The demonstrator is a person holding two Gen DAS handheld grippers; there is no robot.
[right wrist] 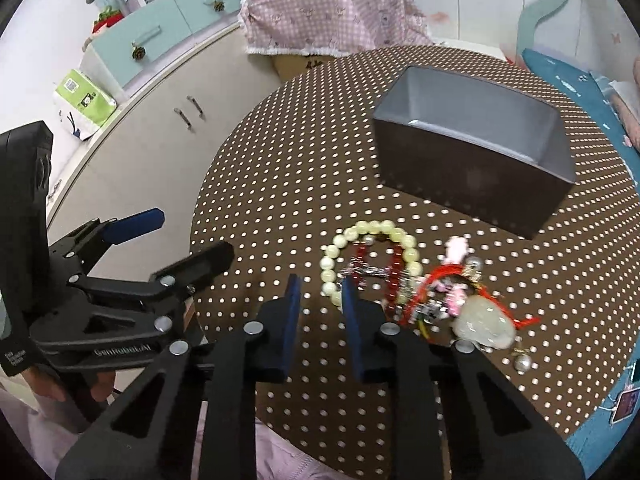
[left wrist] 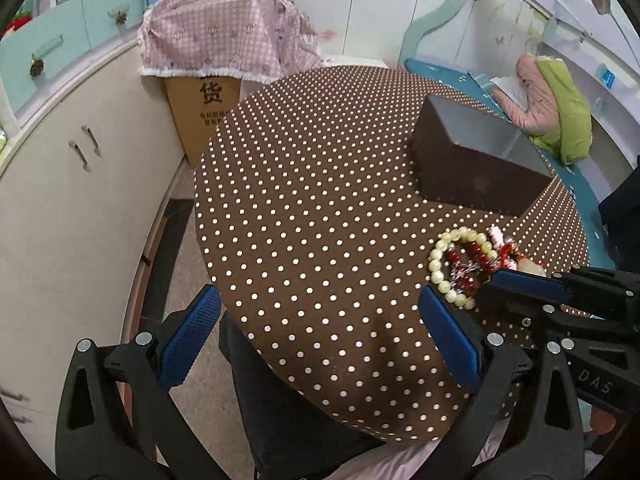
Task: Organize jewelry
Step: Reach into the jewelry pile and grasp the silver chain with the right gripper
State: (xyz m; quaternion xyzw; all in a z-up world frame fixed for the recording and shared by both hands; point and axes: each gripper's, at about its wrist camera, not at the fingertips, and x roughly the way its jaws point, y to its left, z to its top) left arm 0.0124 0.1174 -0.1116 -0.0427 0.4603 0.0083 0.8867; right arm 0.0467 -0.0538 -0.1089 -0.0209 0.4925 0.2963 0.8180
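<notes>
A heap of jewelry lies on the brown polka-dot table (right wrist: 280,168): a pale bead bracelet (right wrist: 372,227) (left wrist: 439,265), a red bead bracelet (right wrist: 394,266), and a red cord with a white stone pendant (right wrist: 484,322). Behind the heap stands an open dark box (right wrist: 476,196) (left wrist: 480,178) with a grey inside. My right gripper (right wrist: 320,282) (left wrist: 490,286) points down at the heap's left edge, jaws narrow. The pale bracelet's beads lie at its right pad, unpressed. My left gripper (left wrist: 320,292) (right wrist: 188,236) hovers wide open over the table's near left, holding nothing.
A cardboard box under a pink checked cloth (left wrist: 224,40) stands behind the table. Cream cabinets (left wrist: 80,200) run along the left. A teal bed surface (left wrist: 576,176) with pink and green bedding lies to the right. The person's lap shows below the table's near edge.
</notes>
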